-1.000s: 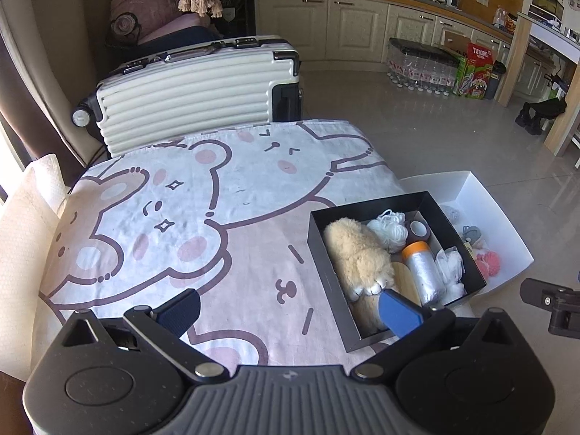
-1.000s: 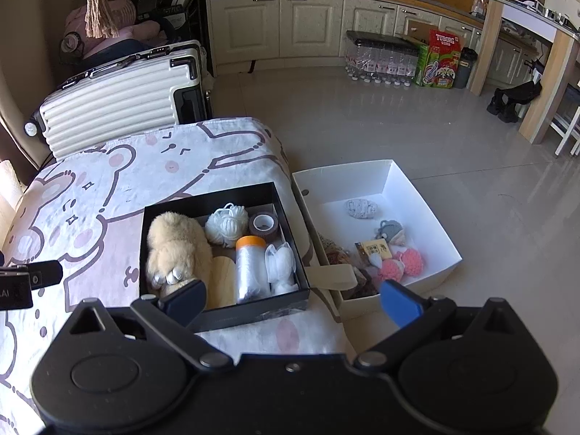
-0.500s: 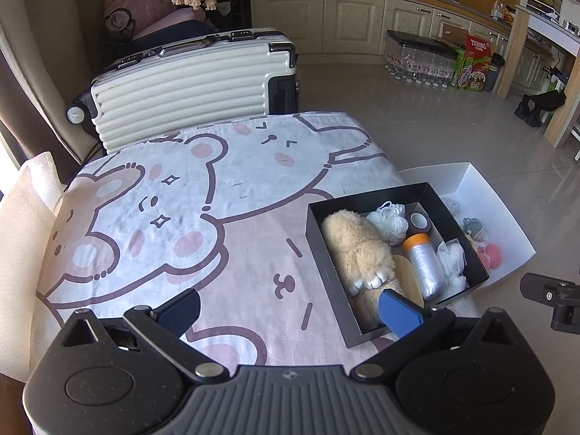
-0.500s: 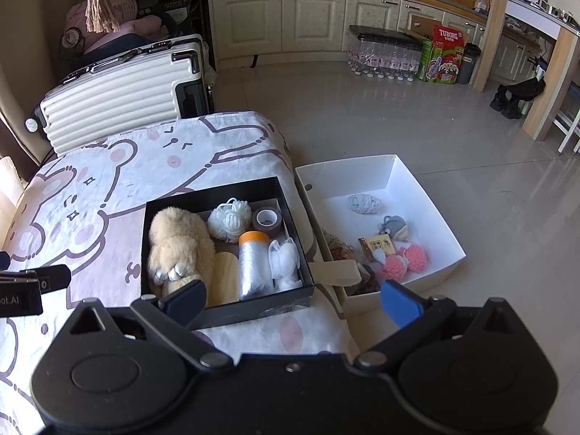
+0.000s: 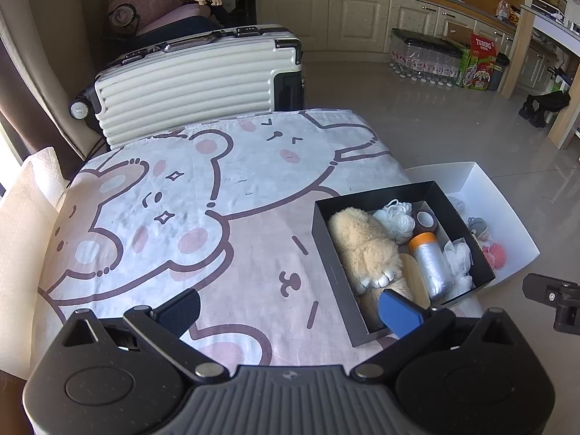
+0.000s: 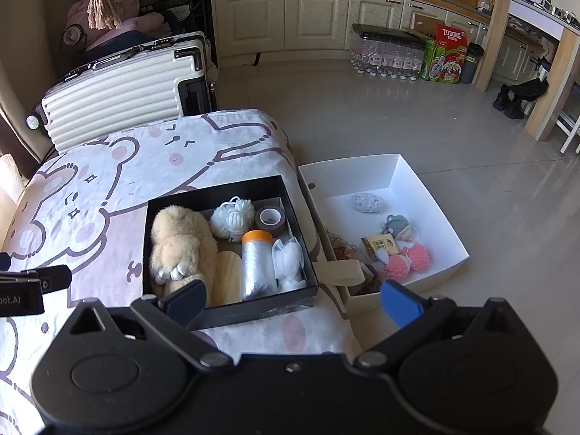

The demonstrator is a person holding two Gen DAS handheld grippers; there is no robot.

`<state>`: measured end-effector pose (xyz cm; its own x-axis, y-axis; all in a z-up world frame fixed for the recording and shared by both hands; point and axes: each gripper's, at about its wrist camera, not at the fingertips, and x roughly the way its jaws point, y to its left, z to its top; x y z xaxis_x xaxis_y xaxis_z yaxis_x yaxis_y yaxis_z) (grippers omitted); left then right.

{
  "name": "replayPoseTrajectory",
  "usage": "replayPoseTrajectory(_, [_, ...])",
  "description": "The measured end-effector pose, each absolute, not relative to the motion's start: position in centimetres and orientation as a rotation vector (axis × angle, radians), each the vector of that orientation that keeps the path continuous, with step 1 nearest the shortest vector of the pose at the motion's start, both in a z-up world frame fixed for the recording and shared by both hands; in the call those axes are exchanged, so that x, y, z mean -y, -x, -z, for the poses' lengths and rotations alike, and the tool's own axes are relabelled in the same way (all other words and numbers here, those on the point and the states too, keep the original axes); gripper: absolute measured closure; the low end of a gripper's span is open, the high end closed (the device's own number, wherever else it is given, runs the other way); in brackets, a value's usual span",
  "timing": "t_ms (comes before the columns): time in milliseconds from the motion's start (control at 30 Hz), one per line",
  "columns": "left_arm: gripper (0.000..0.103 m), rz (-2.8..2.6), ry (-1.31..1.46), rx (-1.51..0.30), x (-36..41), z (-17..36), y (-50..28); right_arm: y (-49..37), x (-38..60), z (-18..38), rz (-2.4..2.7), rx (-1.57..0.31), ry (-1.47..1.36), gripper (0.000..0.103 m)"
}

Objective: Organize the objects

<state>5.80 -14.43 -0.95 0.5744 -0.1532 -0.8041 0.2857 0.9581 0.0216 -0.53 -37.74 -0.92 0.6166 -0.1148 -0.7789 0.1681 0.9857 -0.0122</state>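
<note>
Right wrist view: both the right gripper (image 6: 291,301) and the left gripper (image 5: 288,310) are seen spread wide and empty. A black box (image 6: 203,195) holding a plush toy (image 6: 181,243) is shown at frame centre on the bed (image 6: 108,170), with a white box (image 6: 427,195) just right of it on the floor.

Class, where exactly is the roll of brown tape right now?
In the right wrist view the brown tape roll sits in the black box's far right corner, beside the white yarn ball, behind the orange-capped roll.

Both wrist cams look down and forward from above the bear-print blanket (image 5: 188,195) – left one sits further left, and both catch the black box (image 6: 221,195) and white box (image 6: 427,195).
</note>
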Motion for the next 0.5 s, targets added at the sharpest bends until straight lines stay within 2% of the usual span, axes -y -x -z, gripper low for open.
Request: replayPoseTrajectory(500, [0.000,0.259,-0.154,-0.925,14.32,0.99,-5.83,0.47,37.54,0.95,0.161,-0.894,-0.061,0.000])
